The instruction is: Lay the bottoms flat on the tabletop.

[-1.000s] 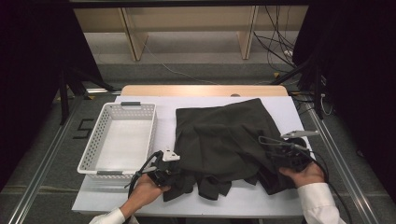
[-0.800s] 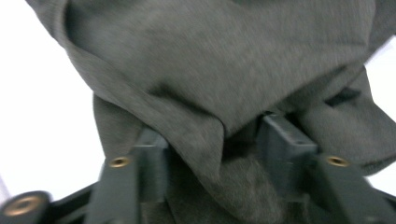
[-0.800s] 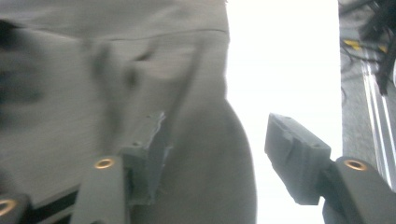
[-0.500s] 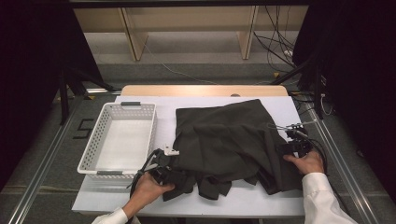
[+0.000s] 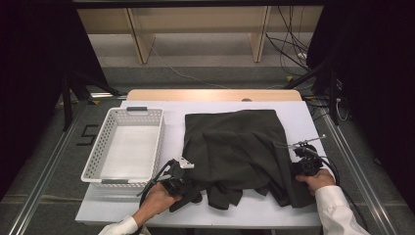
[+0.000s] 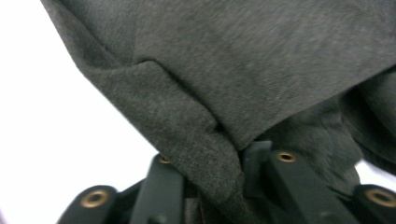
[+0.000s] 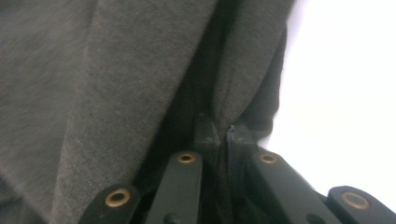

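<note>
A dark grey cloth lies crumpled across the middle and right of the white table, its far part spread fairly flat, its near edge bunched into folds that hang toward the person.

The left gripper sits at the cloth's near-left corner. In the left gripper view a thick fold of cloth runs down between the 2 black jaws, which have just been closing — they pinch it. The left hand wraps the gripper from below.

The right gripper is at the cloth's right edge, held by the right hand in a white sleeve. In the right gripper view its jaws have just been closing and now stand nearly together, with a thin edge of cloth caught at their tips — bare white table shows to the right of it.

Left of the cloth, just beside it but apart, stands a white basket.
</note>
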`<action>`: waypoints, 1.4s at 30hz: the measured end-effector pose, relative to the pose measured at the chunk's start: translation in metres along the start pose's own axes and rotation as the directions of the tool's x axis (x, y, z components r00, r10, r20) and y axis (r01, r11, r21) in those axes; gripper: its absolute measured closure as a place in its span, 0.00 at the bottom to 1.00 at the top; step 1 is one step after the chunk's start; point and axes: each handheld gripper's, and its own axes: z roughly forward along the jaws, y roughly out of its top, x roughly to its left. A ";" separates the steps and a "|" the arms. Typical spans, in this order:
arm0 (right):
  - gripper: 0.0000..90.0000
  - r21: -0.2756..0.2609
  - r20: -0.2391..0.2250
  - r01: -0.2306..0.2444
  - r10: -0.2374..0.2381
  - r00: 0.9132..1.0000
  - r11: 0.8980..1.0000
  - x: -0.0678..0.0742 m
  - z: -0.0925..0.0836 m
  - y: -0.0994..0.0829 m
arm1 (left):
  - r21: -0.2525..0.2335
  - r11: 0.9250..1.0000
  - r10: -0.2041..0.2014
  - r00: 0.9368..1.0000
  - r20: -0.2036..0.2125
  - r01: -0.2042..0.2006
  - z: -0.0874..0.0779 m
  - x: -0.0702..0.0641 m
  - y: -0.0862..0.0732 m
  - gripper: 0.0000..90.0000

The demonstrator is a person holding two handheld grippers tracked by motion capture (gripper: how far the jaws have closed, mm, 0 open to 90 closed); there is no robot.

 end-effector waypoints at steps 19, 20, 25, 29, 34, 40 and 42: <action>0.96 0.058 0.063 0.103 -0.106 0.992 0.993 0.033 -0.046 -0.063 | 0.052 0.993 0.103 0.994 0.028 -0.105 -0.040 -0.005 -0.048 0.87; 0.96 0.061 0.057 0.108 -0.111 0.992 0.992 0.032 -0.048 -0.065 | 0.054 0.993 0.105 0.994 0.034 -0.106 -0.041 -0.004 -0.049 0.86; 0.77 0.043 0.054 0.092 -0.095 0.994 0.995 0.029 -0.055 -0.072 | 0.032 0.996 0.084 0.995 0.057 -0.086 -0.050 0.001 -0.049 0.76; 0.48 -0.102 0.090 0.045 -0.036 0.995 0.994 0.022 -0.067 -0.062 | 0.004 0.998 0.058 0.996 0.071 -0.058 -0.063 0.003 -0.037 0.53; 0.39 -0.230 0.089 0.006 0.014 0.996 0.973 0.010 -0.073 -0.035 | 0.002 0.997 0.073 0.989 0.126 -0.074 -0.088 0.011 -0.019 0.37; 0.34 -0.263 0.077 -0.019 0.041 0.996 0.965 0.000 -0.060 -0.005 | -0.112 0.993 -0.037 0.998 0.044 0.042 -0.094 0.023 0.011 0.30; 0.34 -0.273 0.069 -0.028 0.048 0.996 0.962 -0.003 -0.056 0.007 | -0.130 0.987 -0.096 0.995 0.033 0.099 -0.082 0.027 0.028 0.28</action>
